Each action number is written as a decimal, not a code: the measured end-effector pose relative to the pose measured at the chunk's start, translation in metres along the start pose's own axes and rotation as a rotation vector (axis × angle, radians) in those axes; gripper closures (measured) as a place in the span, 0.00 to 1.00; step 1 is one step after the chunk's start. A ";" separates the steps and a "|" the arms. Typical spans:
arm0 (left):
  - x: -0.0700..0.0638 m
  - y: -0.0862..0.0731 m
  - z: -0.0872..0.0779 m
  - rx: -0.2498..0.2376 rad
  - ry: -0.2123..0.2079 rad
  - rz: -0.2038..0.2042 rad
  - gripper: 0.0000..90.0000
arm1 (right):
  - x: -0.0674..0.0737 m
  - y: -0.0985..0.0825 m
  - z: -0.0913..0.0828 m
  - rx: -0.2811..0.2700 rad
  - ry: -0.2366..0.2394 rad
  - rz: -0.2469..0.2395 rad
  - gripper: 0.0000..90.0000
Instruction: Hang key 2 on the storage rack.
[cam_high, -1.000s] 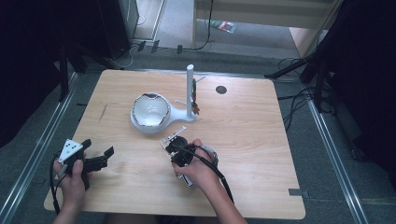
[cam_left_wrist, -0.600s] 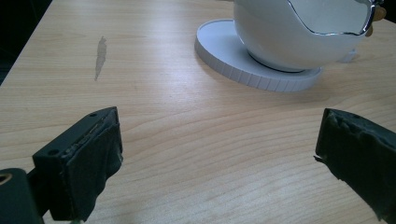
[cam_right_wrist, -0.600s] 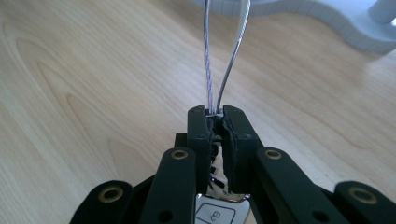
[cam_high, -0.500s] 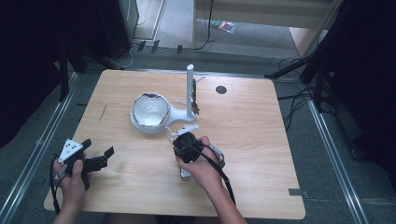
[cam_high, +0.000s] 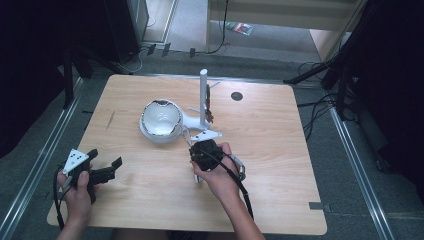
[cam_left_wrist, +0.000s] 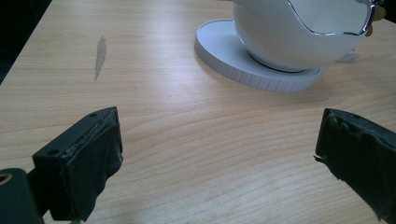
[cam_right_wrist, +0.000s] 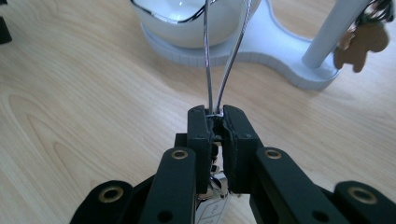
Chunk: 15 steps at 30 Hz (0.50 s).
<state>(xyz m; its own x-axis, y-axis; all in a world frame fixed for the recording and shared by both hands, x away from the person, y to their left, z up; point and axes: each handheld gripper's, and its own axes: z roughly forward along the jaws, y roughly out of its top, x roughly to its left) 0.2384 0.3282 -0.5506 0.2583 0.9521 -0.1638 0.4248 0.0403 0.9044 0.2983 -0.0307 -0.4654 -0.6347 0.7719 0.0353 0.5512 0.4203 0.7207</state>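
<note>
Right gripper (cam_right_wrist: 214, 122): jaws pressed together on a thin silver wire loop (cam_right_wrist: 223, 56), which rises straight out from between them toward the white glossy bowl with a chrome-edged rim (cam_high: 160, 119).
Key ring contents: a silvery key-like piece hangs just below the jaws; details too small to tell.
Left gripper (cam_left_wrist: 212, 158): jaws spread wide, nothing between them, bare pale wood-grain bench (cam_left_wrist: 154, 121) beneath; bowl ahead, well apart.
Stand: white plastic base with a ribbed round disc under the bowl and an upright white post (cam_high: 203, 97), from which a brown figure-shaped tag (cam_right_wrist: 363, 44) hangs.
Progress (judged): loop gripped and lifted near the stand; placing it in the bowl or on the post apparently remains.
</note>
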 end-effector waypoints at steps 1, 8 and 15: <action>0.000 0.000 0.000 0.000 0.000 0.000 0.01 | 0.000 0.000 -0.001 -0.009 -0.006 0.003 0.93; 0.000 0.000 0.000 -0.001 0.000 0.000 0.01 | -0.001 0.002 -0.007 -0.069 -0.038 0.009 0.93; 0.000 0.000 0.000 0.000 -0.001 0.000 0.01 | -0.004 0.004 -0.012 -0.117 -0.060 0.020 0.93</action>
<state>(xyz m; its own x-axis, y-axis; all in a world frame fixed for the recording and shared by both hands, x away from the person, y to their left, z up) 0.2386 0.3282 -0.5506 0.2591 0.9518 -0.1642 0.4247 0.0404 0.9044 0.2963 -0.0378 -0.4547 -0.5885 0.8084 0.0111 0.4940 0.3488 0.7965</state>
